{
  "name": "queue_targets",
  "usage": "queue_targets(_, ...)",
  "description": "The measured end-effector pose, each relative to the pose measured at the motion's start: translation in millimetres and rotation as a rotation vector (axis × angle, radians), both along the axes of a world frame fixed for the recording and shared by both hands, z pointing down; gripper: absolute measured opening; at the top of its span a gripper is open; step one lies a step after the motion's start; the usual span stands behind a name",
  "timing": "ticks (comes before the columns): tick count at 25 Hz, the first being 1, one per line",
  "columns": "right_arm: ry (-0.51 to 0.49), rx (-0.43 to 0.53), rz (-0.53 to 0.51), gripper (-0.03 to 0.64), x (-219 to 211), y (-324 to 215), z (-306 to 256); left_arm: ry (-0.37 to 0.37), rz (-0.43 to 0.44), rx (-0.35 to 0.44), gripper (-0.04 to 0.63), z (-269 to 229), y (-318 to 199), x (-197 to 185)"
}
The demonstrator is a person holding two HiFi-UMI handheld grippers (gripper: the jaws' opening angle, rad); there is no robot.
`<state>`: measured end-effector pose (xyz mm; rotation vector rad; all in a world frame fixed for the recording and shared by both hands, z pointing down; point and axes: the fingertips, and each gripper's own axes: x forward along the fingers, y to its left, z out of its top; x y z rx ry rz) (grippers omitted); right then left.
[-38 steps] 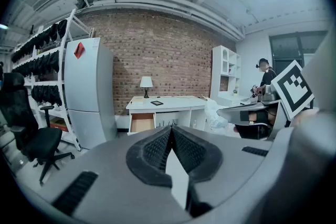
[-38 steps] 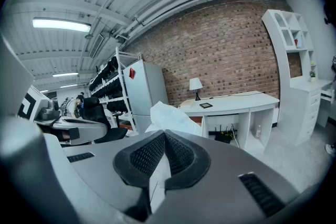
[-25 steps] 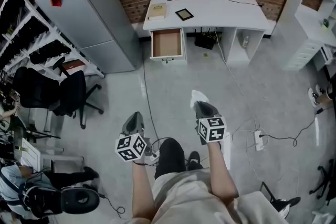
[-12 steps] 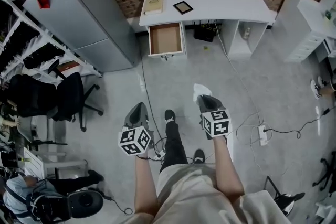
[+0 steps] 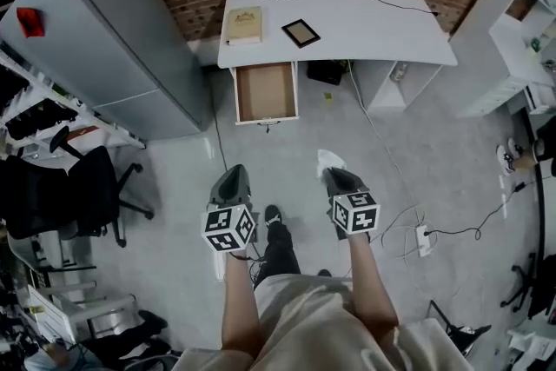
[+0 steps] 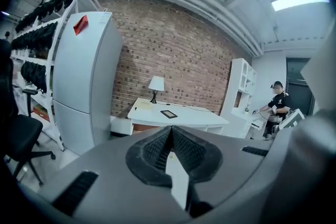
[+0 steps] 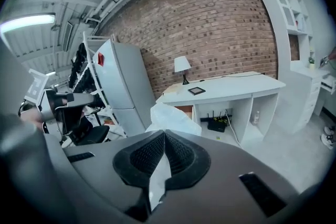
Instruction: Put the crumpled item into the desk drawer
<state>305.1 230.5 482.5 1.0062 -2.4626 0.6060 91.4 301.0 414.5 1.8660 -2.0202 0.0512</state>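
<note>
Right gripper (image 5: pixel 335 177) is clamping the crumpled item (image 5: pixel 328 159); left gripper (image 5: pixel 231 180) is riding closed, empty. Drawer (image 5: pixel 266 91) is sitting open under the desk (image 5: pixel 373 17), well apart from both. Approach and drop not yet done.

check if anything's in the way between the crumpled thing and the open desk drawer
Nothing visible does. The crumpled item, clamped in the right gripper, faces the open drawer across floor with nothing standing on that stretch.
</note>
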Motion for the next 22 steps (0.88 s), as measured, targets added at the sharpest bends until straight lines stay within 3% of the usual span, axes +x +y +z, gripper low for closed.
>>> queue_targets(5, 0.001, 0.008, 0.05, 0.026, -55.6, -66.9, -7.5, 0.016, 0.054, -0.026, 0.017, 7.0, -76.7, -54.6)
queue_targets(10, 0.021, -0.014, 0.076, 0.026, -101.5, -104.0, 3.6, 0.036, 0.08, -0.065, 0.017, 25.1, -121.4, -104.3)
queue_targets(22, 0.035, -0.012, 0.103, 0.026, -147.9, -152.8, 15.6, 0.019, 0.149, -0.124, 0.015, 53.6, -163.2, -146.5)
